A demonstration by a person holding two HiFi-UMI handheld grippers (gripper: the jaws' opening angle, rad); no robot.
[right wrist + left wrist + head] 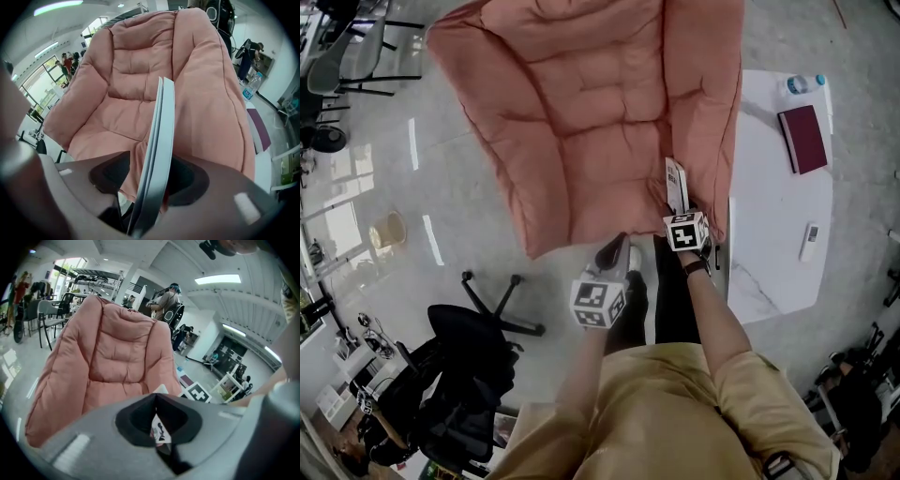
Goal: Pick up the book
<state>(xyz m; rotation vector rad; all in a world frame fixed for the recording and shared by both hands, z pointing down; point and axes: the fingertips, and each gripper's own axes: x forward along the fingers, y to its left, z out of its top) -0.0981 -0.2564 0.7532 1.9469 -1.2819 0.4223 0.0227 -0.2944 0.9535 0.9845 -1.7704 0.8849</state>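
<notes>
A thin white book stands on edge on the seat of a big pink padded chair, close to the chair's right arm. My right gripper points steeply down over it. In the right gripper view the book runs edge-on between the jaws, with dark gaps on both sides, so the right gripper is open around it. My left gripper hangs just left of it at the seat's front edge. The tips of the left gripper meet, and a printed white scrap shows through the slit below them.
A white table stands right of the chair with a maroon book, a water bottle and a white remote on it. A black office chair is at the lower left. People stand far behind the pink chair.
</notes>
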